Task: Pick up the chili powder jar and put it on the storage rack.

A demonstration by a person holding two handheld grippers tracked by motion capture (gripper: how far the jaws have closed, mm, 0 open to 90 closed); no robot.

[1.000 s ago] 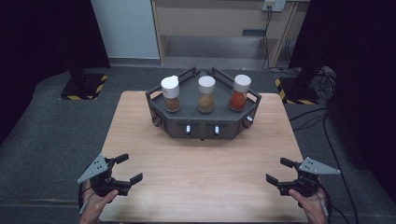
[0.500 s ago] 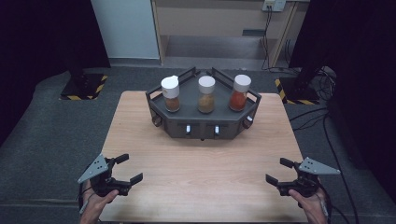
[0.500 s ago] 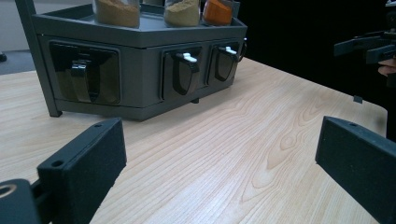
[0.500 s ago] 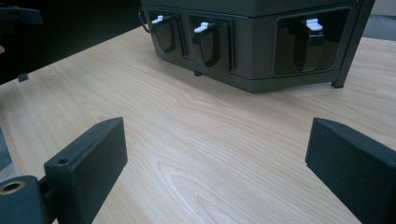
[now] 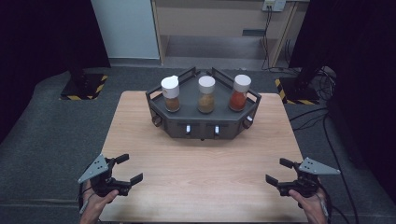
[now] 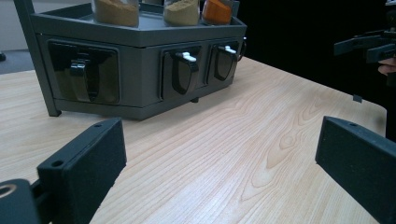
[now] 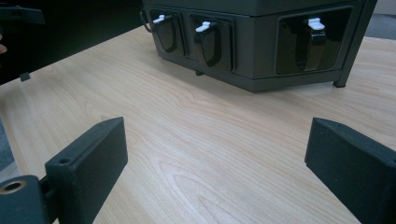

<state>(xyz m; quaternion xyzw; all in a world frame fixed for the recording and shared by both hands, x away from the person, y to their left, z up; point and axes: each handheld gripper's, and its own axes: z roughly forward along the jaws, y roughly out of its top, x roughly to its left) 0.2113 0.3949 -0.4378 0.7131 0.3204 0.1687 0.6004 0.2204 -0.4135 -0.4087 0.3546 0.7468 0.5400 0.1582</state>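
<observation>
The left gripper [image 5: 125, 169] rests at the 7 o'clock corner of the light wooden table [image 5: 205, 177], its fingers [image 6: 86, 161] spread wide with nothing between them. It points toward 1 o'clock, at the dark grey angular metal rack [image 5: 203, 125].

The rack stands at 12 o'clock, near the far edge, well apart from both grippers. Its long axis runs 9 to 3 o'clock; its faceted front, carrying black lever-type dispenser handles [image 6: 184, 70], faces 6 o'clock. On its top tray, three white-capped clear jars stand upright in a row: the brown-spice jar [image 5: 171, 93], the tan-spice jar [image 5: 206, 94], the orange-spice jar [image 5: 239, 92].

The right gripper [image 5: 279, 171] rests at the 5 o'clock corner, fingers [image 7: 88, 161] likewise spread and empty, pointing toward 11 o'clock.

Assessment: this appears to be the ready position; no approach is under way. The next move probably calls for one gripper to advance to the rack, aligned upright to a jar or square to a handle.
</observation>
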